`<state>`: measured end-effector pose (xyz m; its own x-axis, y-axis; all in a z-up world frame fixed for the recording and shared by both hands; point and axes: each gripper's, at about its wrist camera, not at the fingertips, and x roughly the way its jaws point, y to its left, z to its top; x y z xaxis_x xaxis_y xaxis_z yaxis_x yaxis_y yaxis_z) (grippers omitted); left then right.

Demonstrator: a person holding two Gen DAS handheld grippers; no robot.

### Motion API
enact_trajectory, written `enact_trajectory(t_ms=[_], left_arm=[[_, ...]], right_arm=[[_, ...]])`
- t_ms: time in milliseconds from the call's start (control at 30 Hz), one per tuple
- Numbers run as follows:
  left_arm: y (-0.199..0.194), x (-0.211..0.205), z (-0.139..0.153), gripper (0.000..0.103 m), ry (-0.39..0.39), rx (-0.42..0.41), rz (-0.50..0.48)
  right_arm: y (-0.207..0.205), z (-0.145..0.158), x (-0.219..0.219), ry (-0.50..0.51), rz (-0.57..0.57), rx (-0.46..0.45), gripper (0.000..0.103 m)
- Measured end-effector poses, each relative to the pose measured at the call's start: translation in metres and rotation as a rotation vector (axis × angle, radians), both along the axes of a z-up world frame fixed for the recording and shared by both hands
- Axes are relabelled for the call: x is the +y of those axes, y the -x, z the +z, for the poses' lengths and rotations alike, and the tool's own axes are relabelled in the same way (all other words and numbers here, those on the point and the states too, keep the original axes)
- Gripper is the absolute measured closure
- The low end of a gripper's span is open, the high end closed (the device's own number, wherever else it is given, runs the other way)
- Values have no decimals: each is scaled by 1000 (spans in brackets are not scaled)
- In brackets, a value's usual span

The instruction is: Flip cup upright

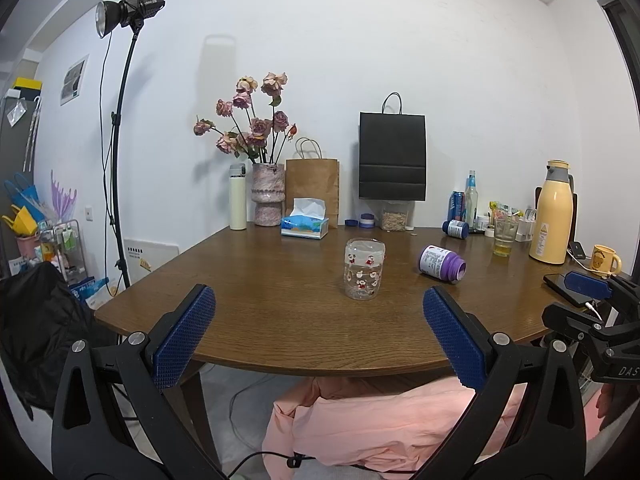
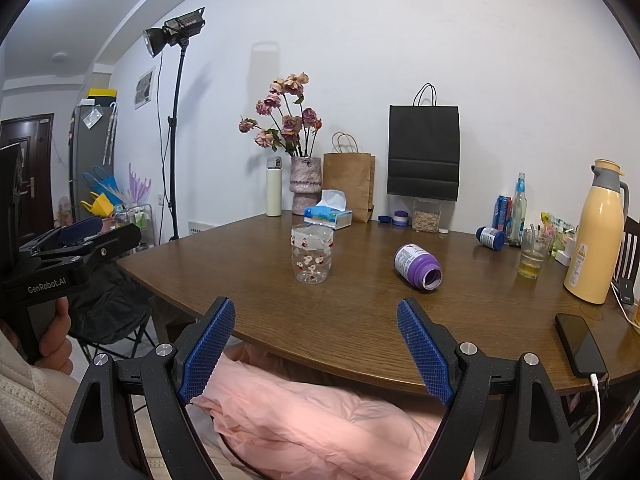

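Observation:
A clear glass cup with red cartoon prints (image 1: 364, 269) stands on the brown wooden table (image 1: 260, 312), mid-table; it also shows in the right wrist view (image 2: 312, 253). I cannot tell for sure which end is up. My left gripper (image 1: 319, 304) is open and empty, at the table's near edge, well short of the cup. My right gripper (image 2: 316, 322) is open and empty, also at the near edge, with the cup ahead and slightly left. Each gripper shows at the side of the other's view.
A purple bottle (image 1: 442, 263) lies on its side right of the cup. A phone (image 2: 579, 344) on a cable lies near the right edge. A yellow thermos (image 2: 597, 233), a glass of liquid (image 2: 533, 253), bottles, a tissue box (image 1: 305, 223), a vase, and paper bags line the back.

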<state>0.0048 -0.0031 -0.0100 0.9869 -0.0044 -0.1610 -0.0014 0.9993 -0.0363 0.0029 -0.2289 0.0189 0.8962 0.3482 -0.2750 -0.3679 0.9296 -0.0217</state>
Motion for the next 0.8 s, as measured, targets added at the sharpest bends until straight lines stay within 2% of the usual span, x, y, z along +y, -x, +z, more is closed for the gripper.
enact_trajectory(t_ms=[800], left_arm=[[3,2,0,0,-5,0,-2]], right_arm=[[1,-1,0,3,1,1,16]])
